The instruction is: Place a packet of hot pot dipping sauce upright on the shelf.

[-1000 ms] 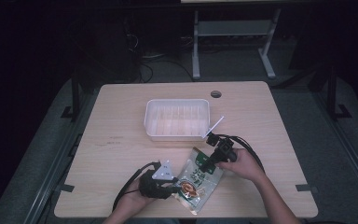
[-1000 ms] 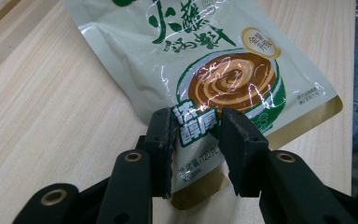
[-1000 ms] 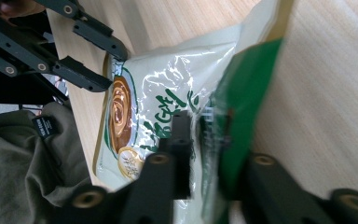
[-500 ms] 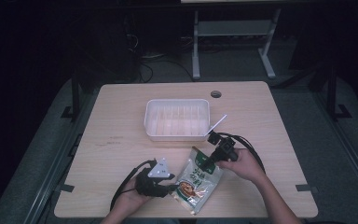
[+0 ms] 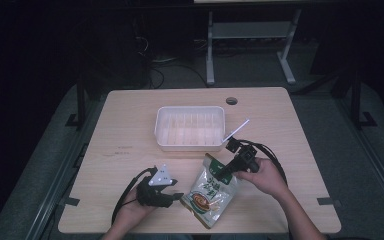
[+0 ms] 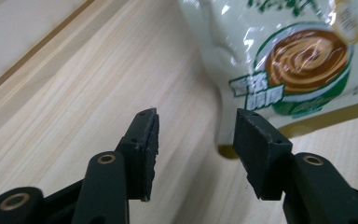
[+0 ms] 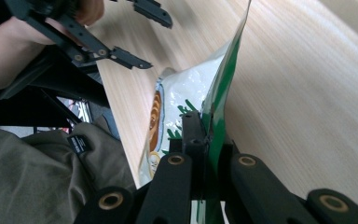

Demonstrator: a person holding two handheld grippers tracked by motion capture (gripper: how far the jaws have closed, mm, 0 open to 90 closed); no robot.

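A white and green food pouch [image 5: 211, 191] with a brown swirl picture lies on the wooden table [image 5: 130, 130] near its front edge. My right gripper [image 5: 224, 173] is shut on the pouch's top edge [image 7: 214, 112] and lifts that end off the table. My left gripper [image 5: 176, 196] stands open just left of the pouch's lower corner. In the left gripper view, a corner of the pouch [image 6: 298, 51] lies just beyond the right fingertip of the gripper [image 6: 196, 126], and nothing is between the jaws. The left gripper [image 7: 116, 53] also appears far off in the right gripper view.
A shallow white plastic tray [image 5: 190, 141] stands at the table's middle, behind the pouch. A thin white stick [image 5: 237, 131] leans by its right side. A round cable hole [image 5: 231, 100] is at the back. The table's front edge lies close below both hands.
The right gripper keeps its hold on the pouch's top edge. The left gripper has shifted only slightly beside the pouch's lower left corner.
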